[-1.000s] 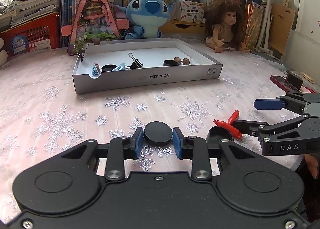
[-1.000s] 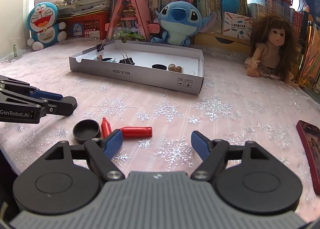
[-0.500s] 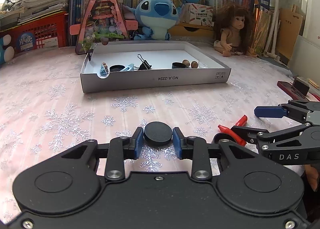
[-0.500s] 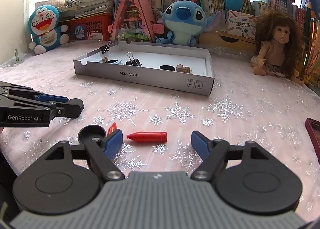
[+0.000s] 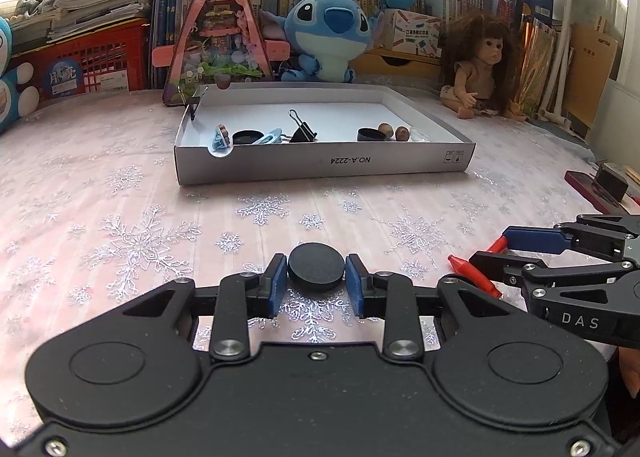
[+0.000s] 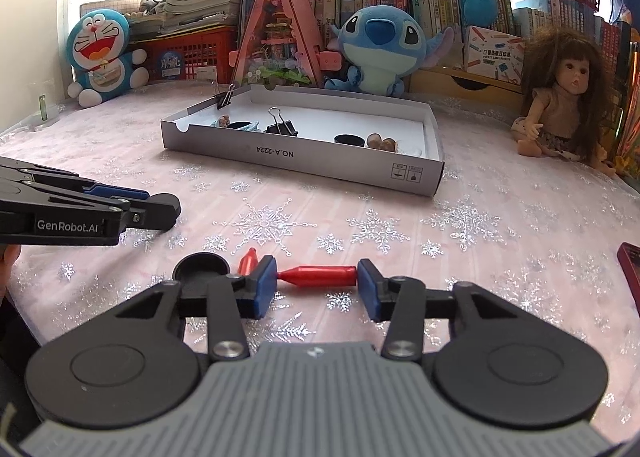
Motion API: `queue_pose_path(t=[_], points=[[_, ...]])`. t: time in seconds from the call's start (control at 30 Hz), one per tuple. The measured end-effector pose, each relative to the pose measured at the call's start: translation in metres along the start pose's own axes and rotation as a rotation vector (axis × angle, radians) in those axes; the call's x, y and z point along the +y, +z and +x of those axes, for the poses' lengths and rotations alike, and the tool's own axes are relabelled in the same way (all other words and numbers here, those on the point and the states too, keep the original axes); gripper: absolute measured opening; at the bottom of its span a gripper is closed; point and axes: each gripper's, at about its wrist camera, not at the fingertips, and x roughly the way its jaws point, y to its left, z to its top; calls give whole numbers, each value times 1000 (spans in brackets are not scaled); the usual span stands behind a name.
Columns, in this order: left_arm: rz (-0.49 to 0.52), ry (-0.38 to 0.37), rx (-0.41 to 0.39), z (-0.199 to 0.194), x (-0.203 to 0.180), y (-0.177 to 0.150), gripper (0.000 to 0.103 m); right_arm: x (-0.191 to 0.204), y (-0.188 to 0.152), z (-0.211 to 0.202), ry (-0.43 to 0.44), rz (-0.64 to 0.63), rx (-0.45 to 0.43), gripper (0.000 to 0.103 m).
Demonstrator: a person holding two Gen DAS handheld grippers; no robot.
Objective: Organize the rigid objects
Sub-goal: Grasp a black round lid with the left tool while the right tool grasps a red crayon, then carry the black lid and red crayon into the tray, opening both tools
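The left gripper (image 5: 316,289) grips a black disc (image 5: 316,266) just above the near cloth. The right gripper (image 6: 317,287) is closing end-on around a red crayon (image 6: 318,275) lying beside a black cap (image 6: 202,266). This looks like the pickup step; next comes lifting both and carrying them to the white box (image 6: 320,167) farther back.

Your cloth (image 6: 500,193) is pink with silver snowflakes; the disc (image 5: 316,266) black, the tube (image 6: 318,275) red, the box (image 5: 320,166) white.

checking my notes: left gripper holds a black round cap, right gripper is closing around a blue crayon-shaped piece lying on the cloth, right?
One slip: the piece between the right gripper pads is red, not blue, as the right wrist view shows. The jaws are closing on it. The left gripper does hold the black round cap.
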Motion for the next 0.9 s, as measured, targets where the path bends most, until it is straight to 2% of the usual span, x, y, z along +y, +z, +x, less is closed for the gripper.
queue_pose_path(t=[0.2,0.9], points=[[-9,13,-3,1,4,9,30,-1,8,-1,-17,10,-15,50],[-35,47,-114,2,22,71,30,-36,61,9,-105,111,-97,50]])
